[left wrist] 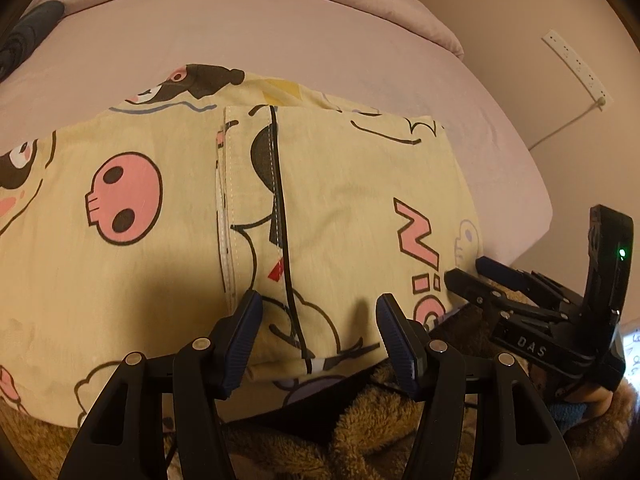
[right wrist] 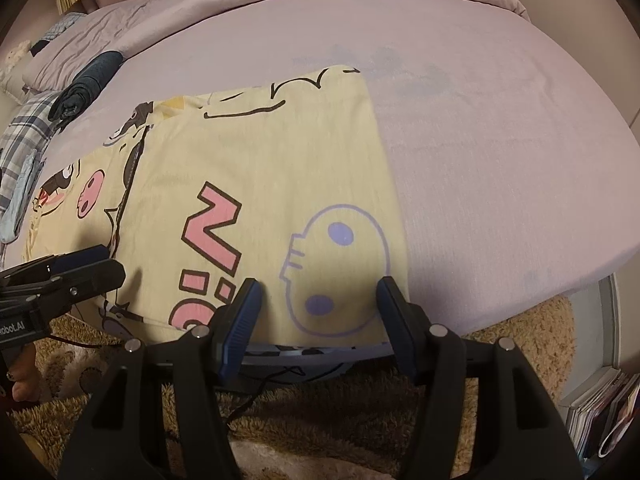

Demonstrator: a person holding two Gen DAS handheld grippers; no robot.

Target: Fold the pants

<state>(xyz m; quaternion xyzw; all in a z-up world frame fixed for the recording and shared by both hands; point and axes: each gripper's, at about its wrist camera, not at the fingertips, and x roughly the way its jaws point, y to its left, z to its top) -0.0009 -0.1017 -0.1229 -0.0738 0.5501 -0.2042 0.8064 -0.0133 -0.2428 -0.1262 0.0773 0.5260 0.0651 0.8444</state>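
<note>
Both the left gripper [left wrist: 318, 312] and right gripper [right wrist: 318, 298] hover spread apart, empty, over the pajama pants' [left wrist: 340, 200] near edge; pinch both layers evenly before folding forward.

Both views low at the near edge of the bed [left wrist: 320, 52], close in, facing across it over the yellow pants [left wrist: 340, 184]. Left wrist view toward the wall, with the right claw [left wrist: 466, 276] at its right; right wrist view further right, left claw [right wrist: 102, 266] at its left. Shared: the pink lettering [right wrist: 218, 228]
</note>
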